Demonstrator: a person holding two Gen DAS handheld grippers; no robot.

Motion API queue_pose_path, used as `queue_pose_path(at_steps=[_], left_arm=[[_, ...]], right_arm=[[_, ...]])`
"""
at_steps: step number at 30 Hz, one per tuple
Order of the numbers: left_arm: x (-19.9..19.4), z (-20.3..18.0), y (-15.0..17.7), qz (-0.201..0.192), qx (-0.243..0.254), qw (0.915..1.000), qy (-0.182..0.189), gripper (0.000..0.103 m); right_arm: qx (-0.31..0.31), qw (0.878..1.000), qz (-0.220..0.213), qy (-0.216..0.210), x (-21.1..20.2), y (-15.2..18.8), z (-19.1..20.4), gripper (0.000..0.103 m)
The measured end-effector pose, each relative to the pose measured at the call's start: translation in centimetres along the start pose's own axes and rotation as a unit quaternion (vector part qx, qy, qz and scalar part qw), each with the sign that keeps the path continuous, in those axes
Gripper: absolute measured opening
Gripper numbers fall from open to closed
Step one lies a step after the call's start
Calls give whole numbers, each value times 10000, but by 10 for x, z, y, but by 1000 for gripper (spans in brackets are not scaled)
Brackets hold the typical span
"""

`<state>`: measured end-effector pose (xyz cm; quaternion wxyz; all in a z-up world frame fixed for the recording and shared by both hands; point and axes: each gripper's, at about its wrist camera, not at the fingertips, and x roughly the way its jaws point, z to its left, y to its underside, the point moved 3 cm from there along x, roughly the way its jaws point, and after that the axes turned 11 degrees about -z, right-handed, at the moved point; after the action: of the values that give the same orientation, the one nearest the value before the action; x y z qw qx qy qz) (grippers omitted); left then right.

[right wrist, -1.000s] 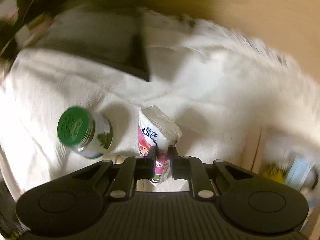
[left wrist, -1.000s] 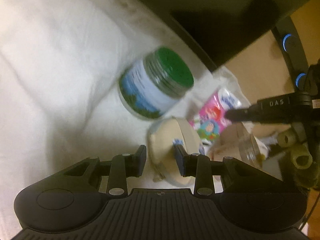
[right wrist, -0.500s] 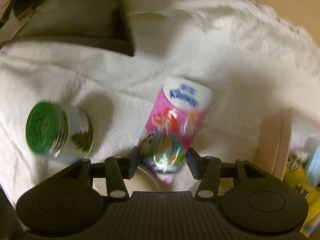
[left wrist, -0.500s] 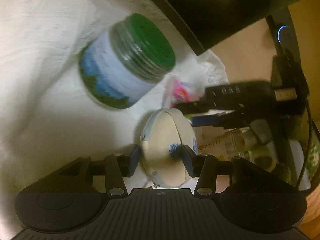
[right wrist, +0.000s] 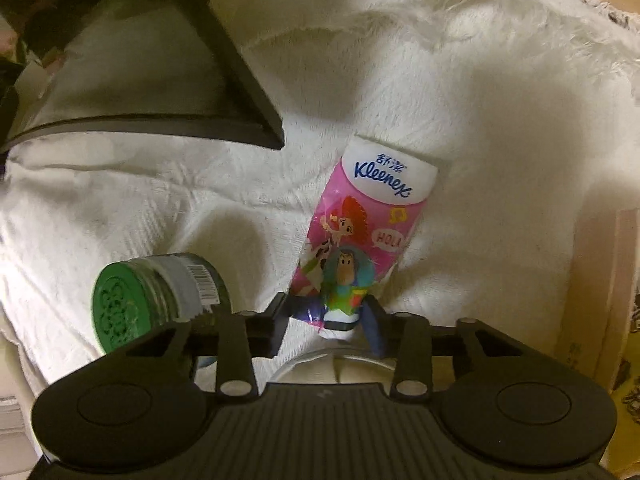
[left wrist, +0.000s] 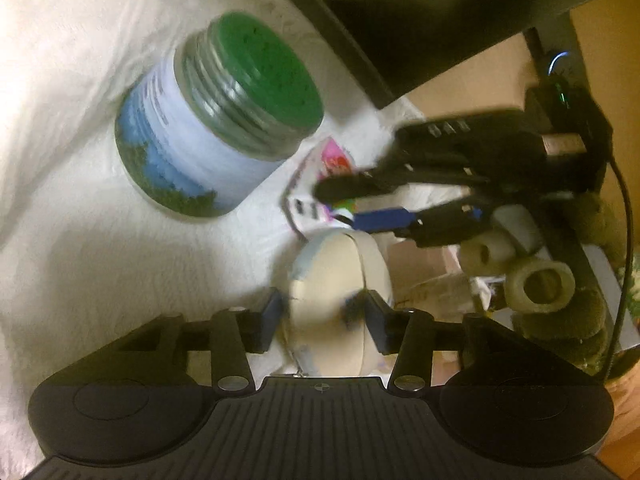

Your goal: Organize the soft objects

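On my left sits the green-lidded jar (left wrist: 218,120) on the white towel (left wrist: 72,160), a hard thing that I judge is no part of the sorting. Just right of it, my left gripper (left wrist: 324,312) has its jaws set narrowly around the cream pouch (left wrist: 340,280); the pads look to touch its sides, but blur stops me calling it a firm grip. Right again, my right gripper (right wrist: 326,318) straddles the near end of the pink Kleenex pack (right wrist: 360,232), jaws fairly wide, with a gap on the left side (so I read it as not clamped). The pack lies flat on the towel, pointing away. I judge both soft things are mid-placement; next I'd back each gripper off cleanly. The jar near left and the dark tray (right wrist: 132,76) far left crowd the way.
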<state>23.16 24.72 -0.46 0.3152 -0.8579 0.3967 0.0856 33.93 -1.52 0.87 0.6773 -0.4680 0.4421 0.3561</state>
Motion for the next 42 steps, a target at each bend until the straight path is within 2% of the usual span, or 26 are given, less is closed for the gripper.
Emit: queue_pose_path(at_steps=[3, 5, 6, 8, 11, 14, 17, 19, 21, 24, 27, 29, 32, 33, 36, 37, 42], left_arm=[[-14, -6, -4, -57, 194, 9996, 186, 47], [-19, -14, -5, -61, 434, 9989, 165, 47], [-20, -18, -4, -38, 563, 9983, 135, 47], [-21, -18, -4, 1, 691, 9975, 139, 47], [-21, -12, -5, 78, 549, 9982, 220, 44], [-19, -10, -7, 74, 551, 9984, 124, 38], [-21, -12, -7, 71, 573, 9983, 87, 37], [-24, -13, -5, 90, 620, 9980, 69, 36], [-26, -16, -5, 73, 633, 9980, 4, 36], [-35, -14, -7, -38, 623, 9980, -59, 33], [-53, -10, -14, -265, 588, 9978, -149, 7], [-67, -8, -20, -411, 596, 9972, -208, 7], [-82, -4, -24, -526, 759, 9946, -482, 7], [-85, -2, -23, -543, 755, 9942, -546, 7], [-90, 2, -17, -599, 781, 9926, -710, 8], [-91, 4, -16, -616, 848, 9913, -801, 8], [-94, 2, -9, -625, 1390, 9789, -1363, 14]], right_arm=[[-40, 9997, -83, -224, -26, -1, -10, 34], [-128, 9992, -207, -323, -43, -1, -13, 31], [-188, 9988, -282, -363, -55, -2, -15, 2], [-299, 9971, -436, -539, -77, -3, -16, 0], [-513, 9945, -688, -601, -104, 0, -17, 0], [-513, 9942, -706, -632, -109, 3, -22, 0], [-809, 9922, -898, -294, -102, 11, -16, 4], [-1219, 9883, -912, -87, -95, 19, -9, 10], [-1551, 9832, -935, 208, -82, 27, -1, 10], [-1438, 9872, -684, 138, -65, 38, -2, 10], [-1422, 9882, -549, -126, -54, 50, 8, 10], [-1511, 9869, -524, -207, -54, 53, 17, 10], [-1680, 9835, -637, -188, -59, 46, 25, 12], [-1722, 9823, -713, -170, -62, 41, 25, 18], [-1669, 9818, -893, -120, -71, 24, 17, 44], [-1653, 9817, -942, -80, -73, 19, 13, 48], [-1542, 9833, -962, 45, -75, 10, -2, 48]])
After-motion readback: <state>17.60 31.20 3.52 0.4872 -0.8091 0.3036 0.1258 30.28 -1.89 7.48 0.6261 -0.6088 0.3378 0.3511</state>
